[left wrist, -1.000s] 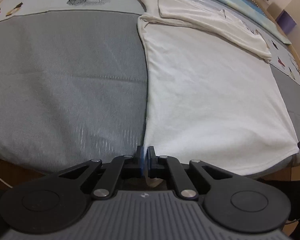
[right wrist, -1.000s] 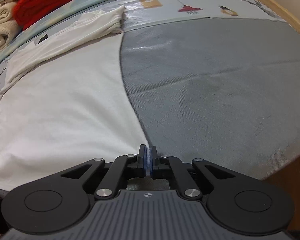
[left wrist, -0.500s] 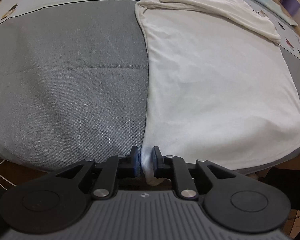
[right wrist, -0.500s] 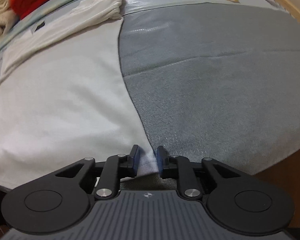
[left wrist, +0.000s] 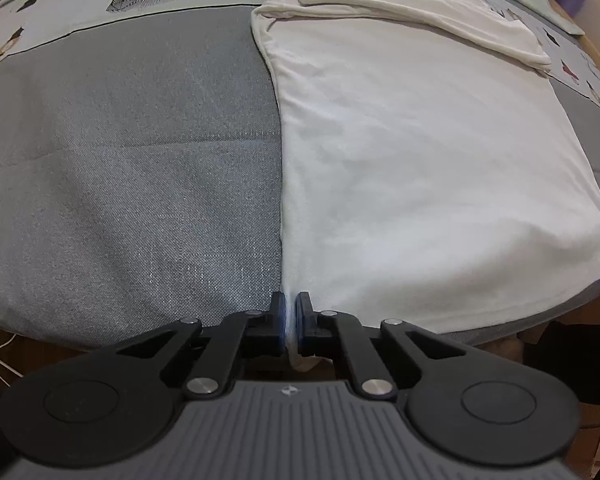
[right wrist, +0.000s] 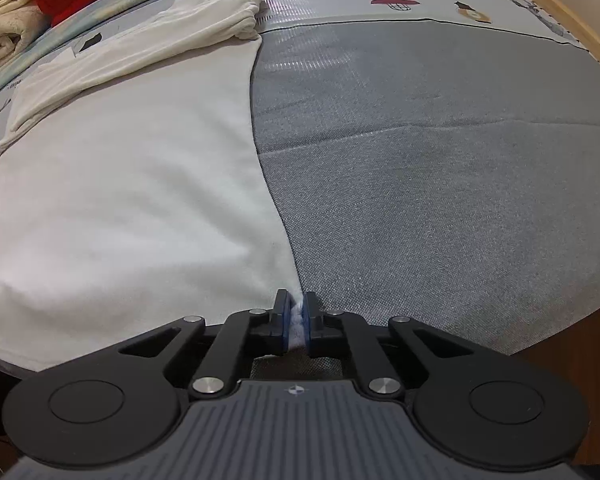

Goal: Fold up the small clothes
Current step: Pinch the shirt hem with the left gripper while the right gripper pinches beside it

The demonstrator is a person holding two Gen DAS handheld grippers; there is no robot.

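Grey mat: both tools pinching white shirt hem corners.

White shirt lying flat, near corners pinched

The white T-shirt is lying spread on grey cloth, its sleeves folded across the far end, its two near hem corners bunching upward between gripper pads.

right gripper | jaws just closing, pinching white shirt corner

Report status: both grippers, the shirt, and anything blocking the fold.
Left gripper and right gripper just closed on white shirt hem corners. Shirt flat on grey mat, sleeves folded in. Nothing in the way.
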